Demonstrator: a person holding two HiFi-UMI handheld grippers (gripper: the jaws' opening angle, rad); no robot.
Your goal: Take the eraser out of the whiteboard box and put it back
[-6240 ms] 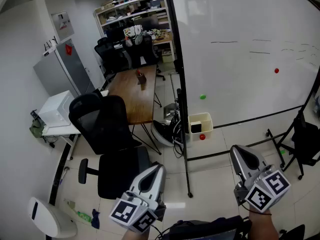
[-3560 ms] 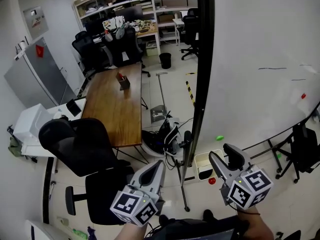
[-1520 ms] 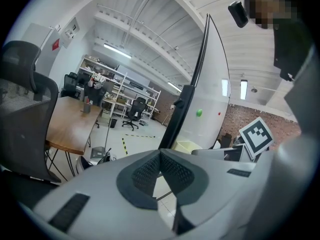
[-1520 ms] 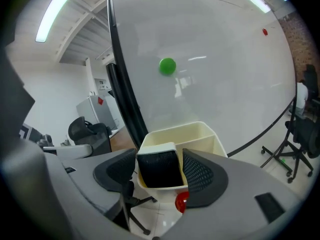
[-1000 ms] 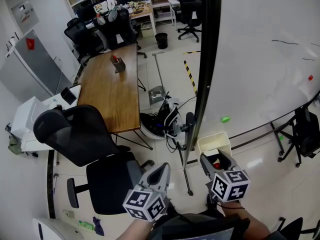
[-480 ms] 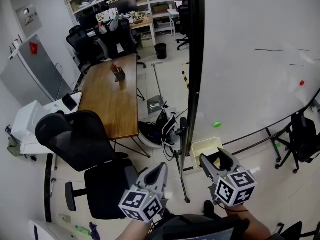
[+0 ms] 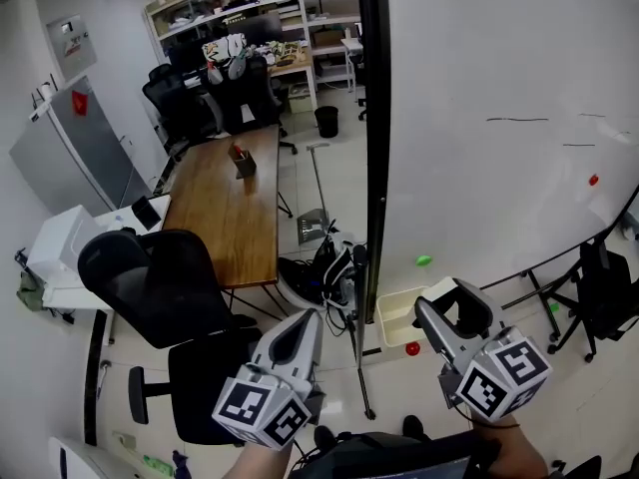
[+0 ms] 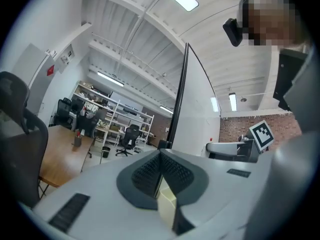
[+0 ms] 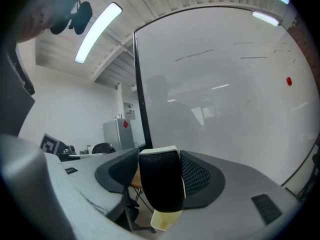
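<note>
eraser [image 9: 160, 191] is clamped in the right gripper [image 7: 454, 305], long axis upright between the pads, just right of and above the whiteboard box [image 7: 392, 312]. So the box opening sits down-left of the jaws. left gripper [image 7: 298, 329] is pinched closed and empty, left of the box and farther from it.

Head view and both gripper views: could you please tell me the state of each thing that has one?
right gripper: shut on the eraser.
eraser: out of the box, clamped between the right jaws.
left gripper: shut, nothing between its jaws.
whiteboard box: open-topped, no eraser visible inside.
whiteboard: mostly clean, a few faint marks.
</note>
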